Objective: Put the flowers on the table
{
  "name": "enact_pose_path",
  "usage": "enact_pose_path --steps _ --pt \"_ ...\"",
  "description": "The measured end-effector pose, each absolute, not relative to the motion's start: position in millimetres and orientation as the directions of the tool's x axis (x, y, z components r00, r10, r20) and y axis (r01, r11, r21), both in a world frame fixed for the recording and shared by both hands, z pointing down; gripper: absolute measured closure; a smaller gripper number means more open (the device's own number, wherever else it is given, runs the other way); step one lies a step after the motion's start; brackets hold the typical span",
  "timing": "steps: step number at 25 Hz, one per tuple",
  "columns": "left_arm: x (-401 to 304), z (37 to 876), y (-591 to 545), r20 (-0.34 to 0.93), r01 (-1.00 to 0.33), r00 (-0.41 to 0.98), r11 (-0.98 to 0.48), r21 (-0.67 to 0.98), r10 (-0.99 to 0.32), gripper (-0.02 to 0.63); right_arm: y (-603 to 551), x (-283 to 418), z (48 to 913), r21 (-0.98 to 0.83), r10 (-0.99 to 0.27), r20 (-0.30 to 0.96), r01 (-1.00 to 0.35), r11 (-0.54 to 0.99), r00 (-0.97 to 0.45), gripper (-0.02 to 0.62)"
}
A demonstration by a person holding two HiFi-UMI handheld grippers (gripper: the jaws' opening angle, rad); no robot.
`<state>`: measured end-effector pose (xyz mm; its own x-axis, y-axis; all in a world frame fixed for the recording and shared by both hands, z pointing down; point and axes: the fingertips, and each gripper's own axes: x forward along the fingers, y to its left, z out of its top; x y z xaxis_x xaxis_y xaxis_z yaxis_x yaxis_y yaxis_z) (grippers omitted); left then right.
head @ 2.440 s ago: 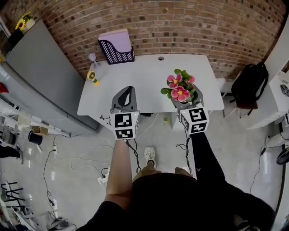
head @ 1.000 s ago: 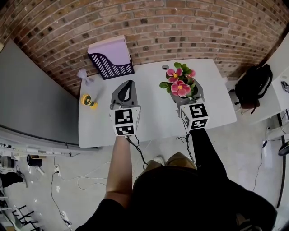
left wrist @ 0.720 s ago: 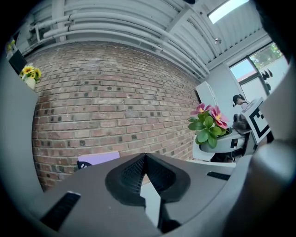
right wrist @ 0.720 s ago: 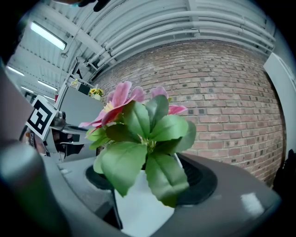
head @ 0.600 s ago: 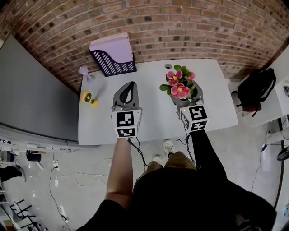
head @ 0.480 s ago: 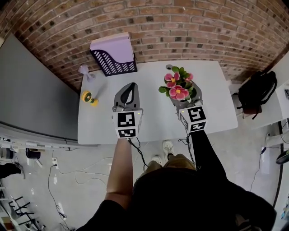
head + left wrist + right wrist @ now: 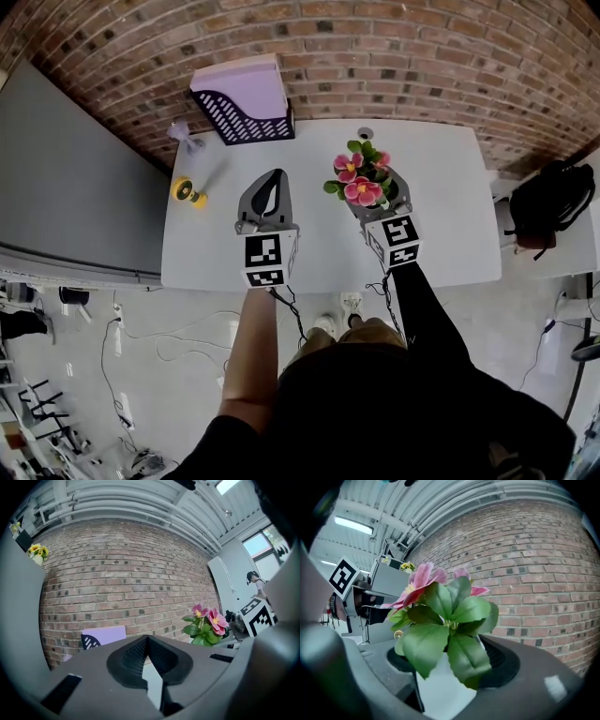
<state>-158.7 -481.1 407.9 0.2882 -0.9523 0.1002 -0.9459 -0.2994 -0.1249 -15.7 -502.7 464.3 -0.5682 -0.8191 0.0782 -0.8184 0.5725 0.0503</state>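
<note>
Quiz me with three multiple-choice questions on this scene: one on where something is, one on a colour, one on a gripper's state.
1. The purple file tray stands at the table's: A back left; B front right edge; C middle.
2. The flowers' blossoms are: A blue; B pink; C white.
3. The left hand-held gripper's jaws are: A wide apart; B shut on a cup; C together, empty.
Answers: 1 A, it sits by the brick wall; 2 B, pink petals over green leaves; 3 C, they meet with nothing between.

I get bright, even light, probably from the ceiling strip; edges bend hard, near flowers soft.
</note>
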Motion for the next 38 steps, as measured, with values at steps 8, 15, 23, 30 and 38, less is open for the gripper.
enact_pose_path --steps 8,15,23,30,38 --pt "-153 430 -489 0.142 -0.958 0.249 -0.265 -0.108 -0.958 0.598 -527 -22 534 -0.05 -0.77 0.169 -0.786 0.617 -0.615 0.253" --pt "-149 455 -489 0.17 -0.964 0.242 -0.257 -0.073 -0.955 0.598 -537 -27 589 -0.066 -0.724 0.254 -0.758 0.649 -0.641 0.253" --pt "-155 472 -482 0.204 -0.972 0.206 -0.224 -0.07 -0.957 0.598 -544 -36 650 -0.089 -0.659 0.363 -0.729 0.679 -0.659 0.253" --pt "-160 487 -470 0.229 -0.974 0.201 -0.219 -0.055 -0.952 0.598 -543 -38 692 -0.11 -0.626 0.434 -0.728 0.677 -0.648 0.253" --pt "-161 499 -465 0.25 -0.973 0.208 -0.226 -0.043 -0.946 0.598 -542 -36 716 -0.125 -0.61 0.466 -0.73 0.672 -0.641 0.253"
